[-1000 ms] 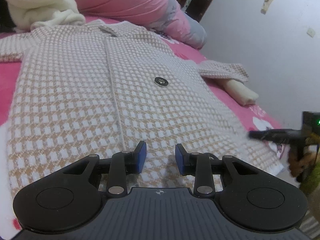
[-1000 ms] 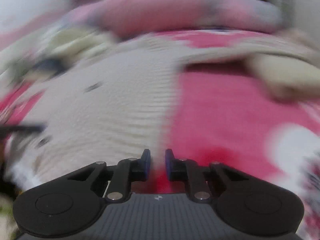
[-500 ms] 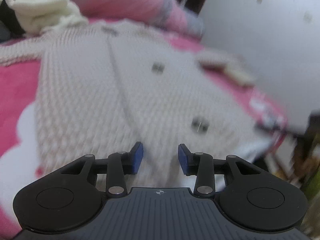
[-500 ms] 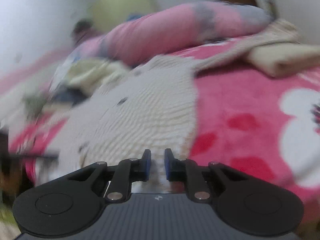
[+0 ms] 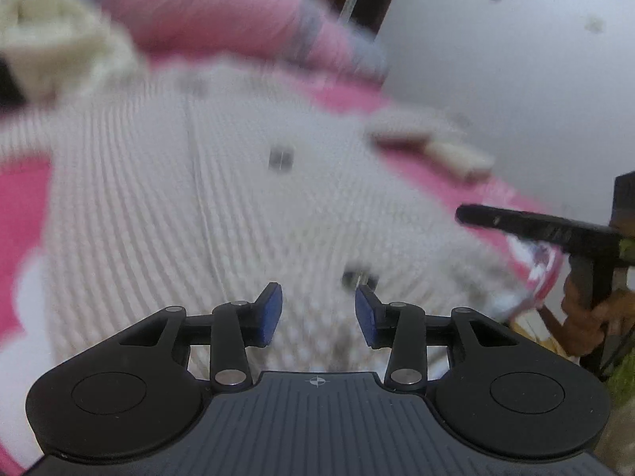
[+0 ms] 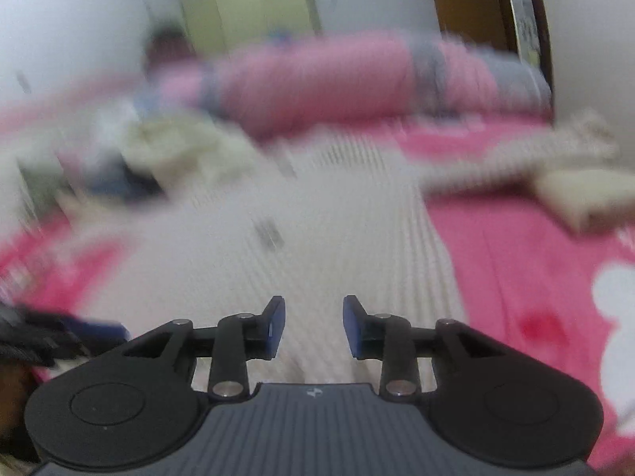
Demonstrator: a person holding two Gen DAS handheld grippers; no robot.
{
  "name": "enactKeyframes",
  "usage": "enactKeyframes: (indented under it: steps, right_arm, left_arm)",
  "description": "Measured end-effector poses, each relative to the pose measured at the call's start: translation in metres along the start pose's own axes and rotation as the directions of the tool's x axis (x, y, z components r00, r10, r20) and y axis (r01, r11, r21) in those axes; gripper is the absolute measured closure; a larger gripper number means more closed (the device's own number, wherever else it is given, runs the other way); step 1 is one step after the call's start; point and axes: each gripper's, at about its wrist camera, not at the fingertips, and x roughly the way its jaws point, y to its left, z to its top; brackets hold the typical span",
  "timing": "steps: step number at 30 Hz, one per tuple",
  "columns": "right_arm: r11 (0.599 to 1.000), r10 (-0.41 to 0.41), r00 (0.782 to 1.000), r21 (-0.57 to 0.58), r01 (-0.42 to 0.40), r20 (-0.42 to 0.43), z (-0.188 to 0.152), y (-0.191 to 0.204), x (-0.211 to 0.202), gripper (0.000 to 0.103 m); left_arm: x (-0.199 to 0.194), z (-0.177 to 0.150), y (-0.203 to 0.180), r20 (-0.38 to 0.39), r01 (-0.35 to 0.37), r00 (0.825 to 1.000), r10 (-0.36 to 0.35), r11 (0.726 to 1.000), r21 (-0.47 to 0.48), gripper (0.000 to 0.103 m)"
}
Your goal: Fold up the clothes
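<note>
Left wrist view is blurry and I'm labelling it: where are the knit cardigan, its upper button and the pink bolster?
knit cardigan (image 5: pixel 127 206), left wrist view, left front panel.
upper button (image 5: pixel 281 157), left wrist view, its centre.
pink bolster (image 5: pixel 206 12), left wrist view, its middle.

Pink bolster (image 6: pixel 317 79), cream bundle (image 5: pixel 51 39), white wall (image 5: pixel 516 79).

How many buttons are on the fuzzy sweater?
2 show in the left wrist view: one button mid-chest, one button near the hem, just ahead of the left gripper. Blur may hide others.
</note>
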Motion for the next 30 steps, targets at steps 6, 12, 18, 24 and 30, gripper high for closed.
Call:
enactKeyframes:
  steps: [6, 12, 18, 24, 30]
  right_arm:
    - [0.996, -0.084, 0.994, -0.049, 0.081, -0.063, -0.002, 0.005, 0.02, 0.069]
    - [0.985, -0.153, 0.982, -0.092, 0.144, -0.108, 0.007, 0.009, 0.042, 0.054]
    - [0.985, -0.155, 0.983, -0.095, 0.146, -0.1, 0.058, 0.01, 0.074, 0.055]
    - [0.984, -0.158, 0.983, -0.097, 0.149, -0.091, 0.11, 0.011, 0.107, 0.056]
    - [0.98, -0.182, 0.979, -0.096, 0.174, -0.09, 0.163, 0.008, 0.189, 0.072]
  left_arm:
    - [-0.018, -0.017, -0.002, 0.054, 0.054, 0.997, -0.057, 0.998, 0.038, 0.062]
    - [-0.029, -0.017, 0.01, 0.082, 0.069, 0.994, -0.071, 0.997, 0.029, 0.062]
    - [-0.041, 0.003, 0.024, 0.102, 0.081, 0.991, -0.084, 0.996, 0.038, 0.062]
    - [-0.02, 0.081, 0.03, 0.161, 0.007, 0.987, -0.022, 0.996, 0.089, 0.062]
    - [0.05, 0.137, 0.047, 0.239, -0.059, 0.97, 0.036, 0.994, 0.088, 0.062]
